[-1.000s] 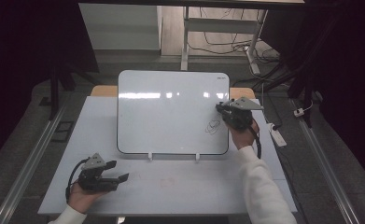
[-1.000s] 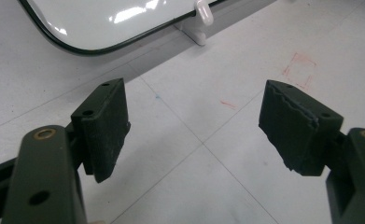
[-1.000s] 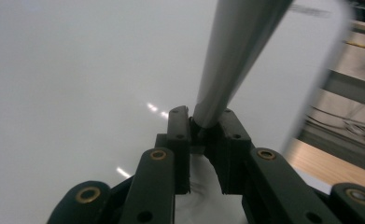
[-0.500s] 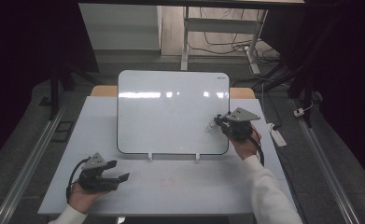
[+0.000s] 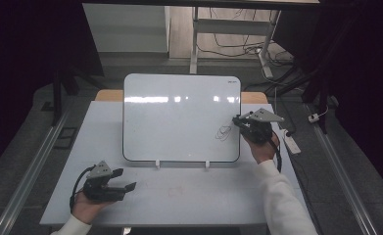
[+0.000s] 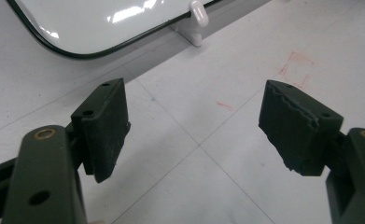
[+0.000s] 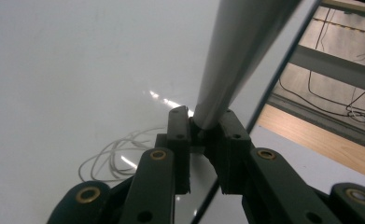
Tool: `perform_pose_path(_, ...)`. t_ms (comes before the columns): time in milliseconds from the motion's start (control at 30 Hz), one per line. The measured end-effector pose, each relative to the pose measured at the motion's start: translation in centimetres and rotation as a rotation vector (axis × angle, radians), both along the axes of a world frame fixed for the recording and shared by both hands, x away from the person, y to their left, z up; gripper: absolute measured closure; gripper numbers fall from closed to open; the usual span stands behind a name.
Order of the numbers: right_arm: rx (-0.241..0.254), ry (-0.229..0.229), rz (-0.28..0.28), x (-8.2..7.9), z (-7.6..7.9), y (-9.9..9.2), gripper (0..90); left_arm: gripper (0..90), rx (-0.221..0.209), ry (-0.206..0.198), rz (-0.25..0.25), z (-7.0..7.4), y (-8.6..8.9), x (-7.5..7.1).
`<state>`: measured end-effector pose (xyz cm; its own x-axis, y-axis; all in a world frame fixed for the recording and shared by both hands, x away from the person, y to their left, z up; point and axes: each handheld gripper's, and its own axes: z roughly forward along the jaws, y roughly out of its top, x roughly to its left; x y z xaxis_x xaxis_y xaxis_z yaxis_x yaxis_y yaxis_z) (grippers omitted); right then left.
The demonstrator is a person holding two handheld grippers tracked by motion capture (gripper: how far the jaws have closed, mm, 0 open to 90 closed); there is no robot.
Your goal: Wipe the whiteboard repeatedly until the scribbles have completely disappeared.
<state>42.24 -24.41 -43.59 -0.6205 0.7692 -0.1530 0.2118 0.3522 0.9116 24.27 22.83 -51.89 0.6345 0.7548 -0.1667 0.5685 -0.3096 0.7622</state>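
Observation:
A white whiteboard (image 5: pixel 179 117) leans on two small white feet at the back of the table. A thin dark scribble (image 5: pixel 223 132) marks its lower right part and also shows as scribble (image 7: pixel 119 161) in the right gripper view. My right gripper (image 5: pixel 241 122) is at the board's right edge beside the scribble. It is shut on a grey marker (image 7: pixel 241 51), which rises from between the jaws of the right gripper (image 7: pixel 203 126). My left gripper (image 5: pixel 125 179) rests low at the table's front left. The left gripper (image 6: pixel 194 126) is open with only tabletop between its pads.
Faint red marks (image 6: pixel 294 67) stain the white tabletop (image 5: pixel 203 196) in front of the board. A white board foot (image 6: pixel 196 14) stands close ahead of the left gripper. A white power strip (image 5: pixel 292 143) lies at the table's right edge. Dark floor rails flank the table.
My right gripper has shifted slightly down and to the right along the board's edge with the marker. The left gripper has not moved.

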Motion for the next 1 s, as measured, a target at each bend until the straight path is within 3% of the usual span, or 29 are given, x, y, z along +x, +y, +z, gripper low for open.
perform_pose_path(100, -0.042, 0.014, 0.033, -0.6, -0.2, 0.5, 77.5, 24.7, -0.006, -0.004, 0.001, 0.1, 0.1, 0.0)
perform_pose_path(167, -0.105, 0.017, 0.094, -1.2, -0.7, 1.3, 77.5, 24.7, -0.007, 0.0, 0.004, 0.0, 0.1, 0.1)
perform_pose_path(233, -0.1, 0.007, 0.081, -0.9, -0.5, 1.3, 77.5, 24.7, -0.002, 0.0, 0.001, 0.0, 0.0, 0.1)
perform_pose_path(300, -0.006, 0.004, 0.0, 0.2, 0.2, 0.2, 77.5, 24.7, 0.004, -0.003, -0.003, 0.0, -0.1, 0.0)
perform_pose_path(367, -0.002, 0.008, -0.001, 0.1, 0.2, 0.2, 77.5, 24.7, 0.0, -0.005, -0.003, 0.1, -0.1, 0.0)
perform_pose_path(433, -0.066, 0.023, 0.068, -0.9, -0.6, 1.2, 77.5, 24.7, -0.004, -0.003, -0.001, 0.1, 0.0, 0.1)
perform_pose_path(467, -0.094, 0.009, 0.081, -1.1, -0.7, 1.5, 77.5, 24.7, -0.005, 0.0, -0.001, 0.0, 0.0, 0.1)
perform_pose_path(500, -0.09, 0.006, 0.079, -0.9, -0.6, 1.5, 77.5, 24.7, -0.003, 0.002, -0.002, 0.0, 0.0, 0.2)
perform_pose_path(600, 0.008, 0.001, 0.014, 0.4, 0.3, 0.9, 77.5, 24.6, 0.002, -0.001, -0.005, 0.0, -0.1, 0.2)
perform_pose_path(667, 0.021, 0.011, 0.017, 0.5, 0.2, 1.4, 77.5, 24.6, 0.0, -0.003, -0.007, 0.1, -0.2, 0.1)
perform_pose_path(767, -0.072, 0.016, 0.107, -0.7, -0.7, 3.0, 77.5, 24.7, -0.007, -0.006, -0.006, 0.1, 0.0, 0.1)
perform_pose_path(800, -0.088, 0.005, 0.111, -0.9, -0.8, 3.1, 77.5, 24.7, -0.008, -0.004, -0.005, 0.1, 0.0, 0.2)
perform_pose_path(867, -0.044, -0.001, 0.067, -0.3, -0.4, 2.3, 77.5, 24.6, -0.006, 0.0, -0.006, 0.1, 0.0, 0.2)
perform_pose_path(900, -0.044, -0.001, 0.067, -0.3, -0.4, 2.3, 77.5, 24.6, -0.005, 0.0, -0.006, 0.0, 0.0, 0.2)
perform_pose_path(933, 0.031, 0.002, 0.004, 0.5, 0.2, 1.3, 77.5, 24.6, -0.003, -0.001, -0.008, 0.1, 0.0, 0.2)
perform_pose_path(1000, 0.018, 0.0, 0.002, 0.3, 0.1, 1.5, 77.5, 24.7, -0.004, -0.006, -0.01, 0.1, -0.1, 0.1)
